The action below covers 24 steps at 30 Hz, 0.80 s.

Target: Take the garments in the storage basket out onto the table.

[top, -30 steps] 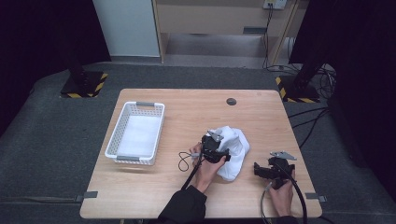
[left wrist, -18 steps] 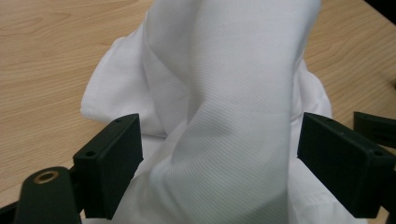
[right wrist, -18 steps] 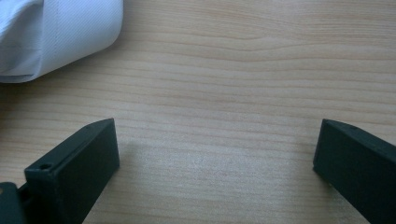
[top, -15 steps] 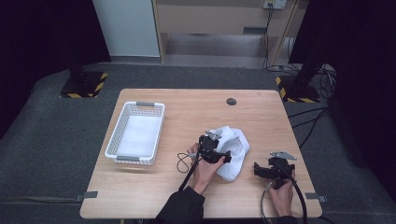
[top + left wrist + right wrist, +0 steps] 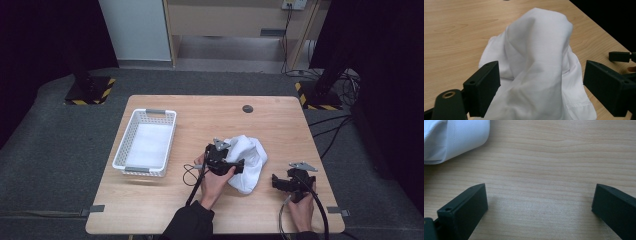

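You had the white garment (image 5: 247,161) bunched in a loose heap on the right half of the worktop (image 5: 210,117), well apart from the white basket (image 5: 145,142) at the left, and that heap was why your two hands sat so differently. Your left gripper (image 5: 235,167) was pressed up against the near-left side of the cloth; in the left gripper view its jaws stood wide apart with a raised fold of the garment (image 5: 536,67) between them, clamping nothing, so it looked placed to take a bite of the highest ridge, where the fabric offered something thick enough to pinch. Your right gripper (image 5: 279,182) rested low over the worktop just beside the heap's right edge, apart from it, jaws likewise spread wide and empty; its own view showed bare wood between the jaws and a hemmed edge of the garment (image 5: 454,137) off at the upper left. I judge you kept it there as the waiting hand, close enough to catch a second edge once the left had lifted the cloth. The basket stood with its long side facing the heap, a likely place for the garment to go. Because the fabric was soft and layered, a shallow pinch could have caught only one ply and let the rest sag.
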Each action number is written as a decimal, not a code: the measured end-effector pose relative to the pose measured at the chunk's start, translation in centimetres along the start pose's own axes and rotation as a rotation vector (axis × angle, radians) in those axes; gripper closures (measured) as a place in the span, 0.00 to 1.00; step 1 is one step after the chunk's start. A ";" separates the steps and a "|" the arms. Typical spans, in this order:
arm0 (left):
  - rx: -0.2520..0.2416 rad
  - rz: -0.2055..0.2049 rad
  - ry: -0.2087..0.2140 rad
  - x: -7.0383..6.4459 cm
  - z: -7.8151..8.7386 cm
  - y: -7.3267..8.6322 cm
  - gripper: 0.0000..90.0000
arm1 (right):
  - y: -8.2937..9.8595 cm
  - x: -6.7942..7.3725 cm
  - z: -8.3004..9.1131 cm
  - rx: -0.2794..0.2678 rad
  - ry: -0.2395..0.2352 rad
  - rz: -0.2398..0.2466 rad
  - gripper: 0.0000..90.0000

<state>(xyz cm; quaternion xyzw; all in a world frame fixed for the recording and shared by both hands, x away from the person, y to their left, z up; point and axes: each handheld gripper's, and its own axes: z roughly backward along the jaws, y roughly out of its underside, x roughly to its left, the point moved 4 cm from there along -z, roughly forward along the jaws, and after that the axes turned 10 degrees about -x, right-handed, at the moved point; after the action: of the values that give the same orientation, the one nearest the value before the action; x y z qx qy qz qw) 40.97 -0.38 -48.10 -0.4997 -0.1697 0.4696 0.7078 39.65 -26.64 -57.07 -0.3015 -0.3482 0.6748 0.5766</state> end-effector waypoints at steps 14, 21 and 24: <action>-0.057 0.027 -0.037 2.4 2.8 -0.4 0.15 | 0.0 0.0 0.0 0.000 0.000 0.000 0.00; -0.082 0.052 -0.069 4.1 4.4 -0.3 0.15 | 0.0 0.0 0.0 0.000 0.000 0.000 0.00; -0.094 0.058 -0.081 4.7 5.1 -0.2 0.15 | 0.0 0.0 0.0 0.000 0.000 0.000 0.00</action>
<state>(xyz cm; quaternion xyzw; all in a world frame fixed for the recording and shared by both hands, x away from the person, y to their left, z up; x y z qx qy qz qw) 39.81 6.28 -46.76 -0.5177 -0.2052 0.5012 0.6623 39.65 -26.64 -57.07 -0.3015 -0.3483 0.6746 0.5767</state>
